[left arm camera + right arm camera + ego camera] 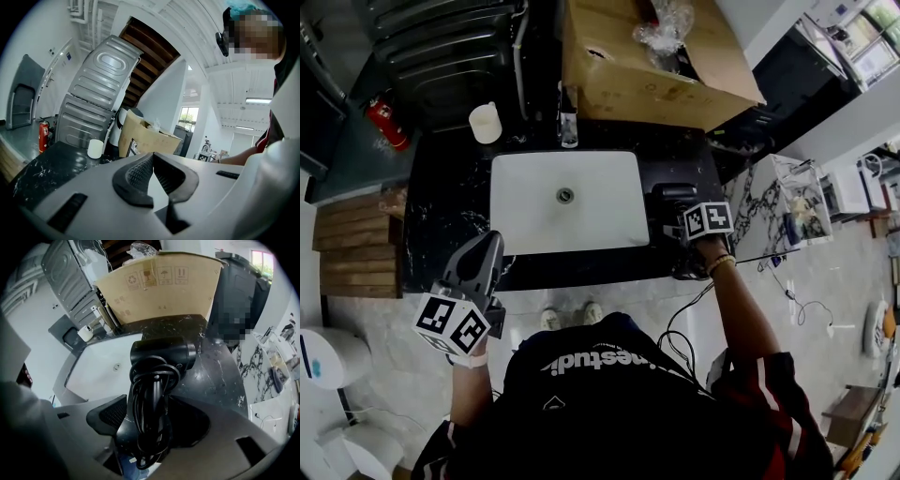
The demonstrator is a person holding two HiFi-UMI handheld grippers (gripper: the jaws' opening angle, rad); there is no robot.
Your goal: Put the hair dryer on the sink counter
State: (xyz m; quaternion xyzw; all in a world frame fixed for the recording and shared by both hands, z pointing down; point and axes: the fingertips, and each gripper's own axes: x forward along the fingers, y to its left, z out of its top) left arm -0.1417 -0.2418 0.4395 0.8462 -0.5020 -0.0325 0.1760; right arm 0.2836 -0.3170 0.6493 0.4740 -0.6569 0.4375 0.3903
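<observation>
The hair dryer (161, 352) was seen lying on the dark counter (220, 376), just right of the white basin (101, 369). Its barrel was laid crosswise at the far end, and its handle, wound round with the cord (140, 427), ran straight back between the jaws of the right gripper (152, 418). Those jaws were spread wide, and as far as could be judged nothing was gripped. A clean withdrawal along the handle's own line was judged to be called for, so that the cord would not be snagged. The left gripper (151, 161), pinched together and empty, was held well apart at the counter's front left.
</observation>
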